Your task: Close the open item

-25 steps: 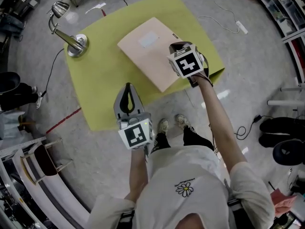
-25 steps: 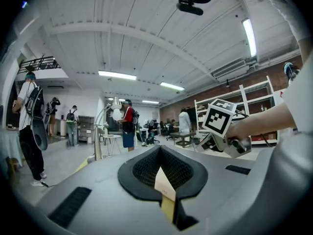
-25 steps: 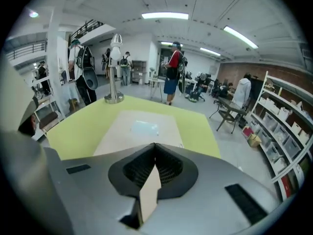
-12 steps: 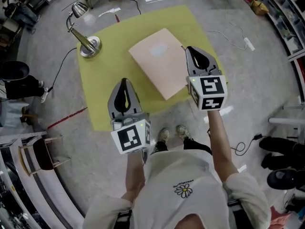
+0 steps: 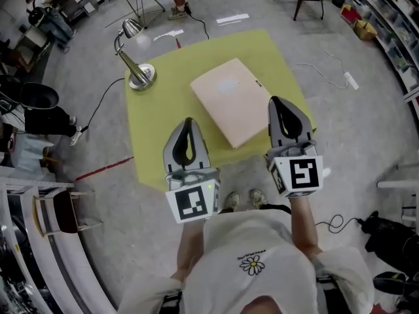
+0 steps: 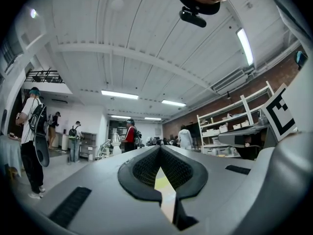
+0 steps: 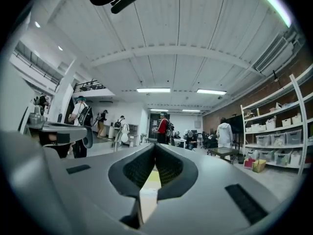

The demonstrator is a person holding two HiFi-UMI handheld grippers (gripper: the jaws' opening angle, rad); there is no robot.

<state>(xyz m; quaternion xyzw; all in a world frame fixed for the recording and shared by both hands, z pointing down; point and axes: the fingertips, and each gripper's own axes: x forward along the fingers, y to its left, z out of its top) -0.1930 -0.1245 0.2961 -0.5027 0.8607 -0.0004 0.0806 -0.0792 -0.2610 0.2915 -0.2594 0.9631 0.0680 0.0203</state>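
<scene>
A pale pink laptop lies flat with its lid down on the yellow-green table, toward the table's right side. My left gripper is raised over the table's near edge, jaws shut with nothing between them. My right gripper hangs beside the laptop's near right corner, apart from it, also shut and empty. Both gripper views look level across the room, with the left gripper and the right gripper each showing closed tips and a sliver of yellow table behind.
A silver desk lamp stands at the table's far left, its cord running off to the floor. A white power strip and cable lie on the floor at right. Shelving lines the right wall. People stand far across the room.
My right gripper has come off the laptop and drawn back toward my body. The left gripper has lifted slightly. The head view has shifted, so the table sits nearer the middle.
</scene>
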